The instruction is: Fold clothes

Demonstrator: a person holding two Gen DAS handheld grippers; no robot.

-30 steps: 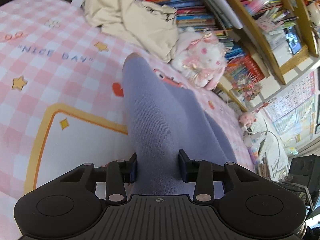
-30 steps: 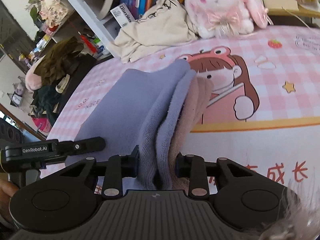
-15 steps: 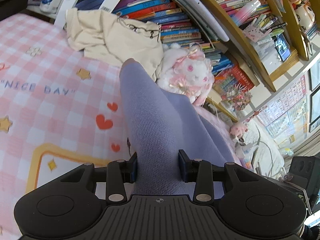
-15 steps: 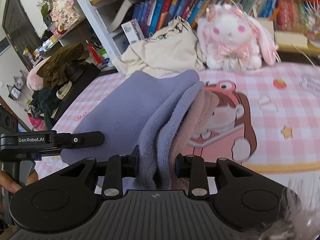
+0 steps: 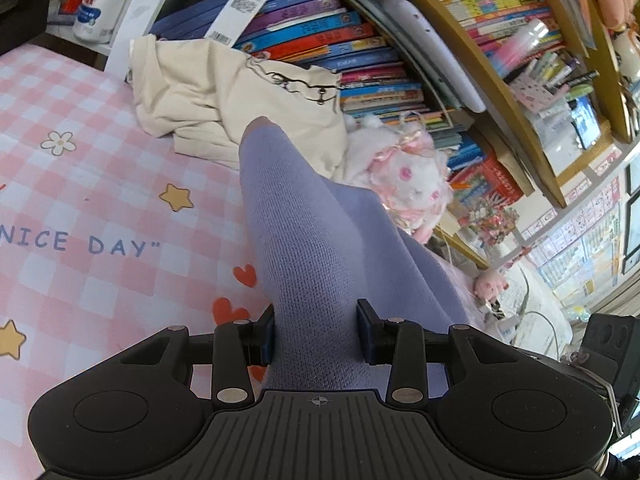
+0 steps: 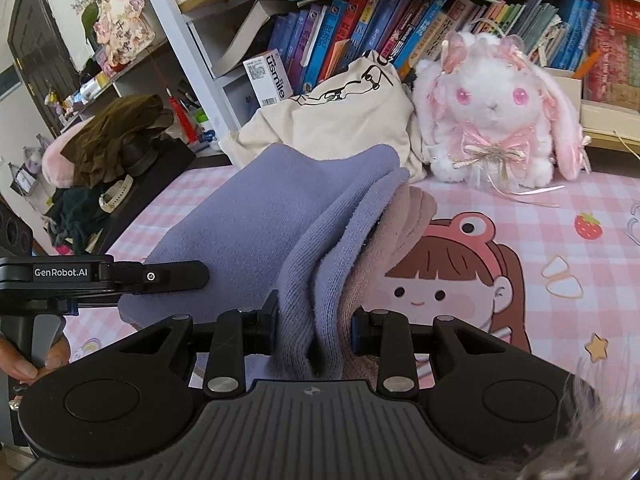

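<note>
A folded lavender knit garment (image 5: pixel 304 240) hangs lifted between both grippers above the pink checked sheet (image 5: pixel 100 208). My left gripper (image 5: pixel 316 328) is shut on one end of it, the fabric bunched between the pads. My right gripper (image 6: pixel 314 328) is shut on the other end, where several lavender layers and a pale pink layer (image 6: pixel 408 216) are pinched together. The garment (image 6: pixel 248 224) stretches leftward in the right wrist view to the left gripper's body (image 6: pixel 100 276). A crumpled cream garment (image 5: pixel 208 96) lies at the back against the books.
A white and pink plush rabbit (image 6: pixel 496 116) sits at the back beside the cream garment (image 6: pixel 340 120). Bookshelves (image 5: pixel 360 32) full of books line the far edge. A dark heap of clothes (image 6: pixel 104 148) lies at the left. A person's hand (image 6: pixel 24 364) holds the left gripper's handle.
Both grippers have carried the lavender garment toward the bookshelf at the back, rising slightly. The plush rabbit and cream garment now appear closer. The grips have not changed.
</note>
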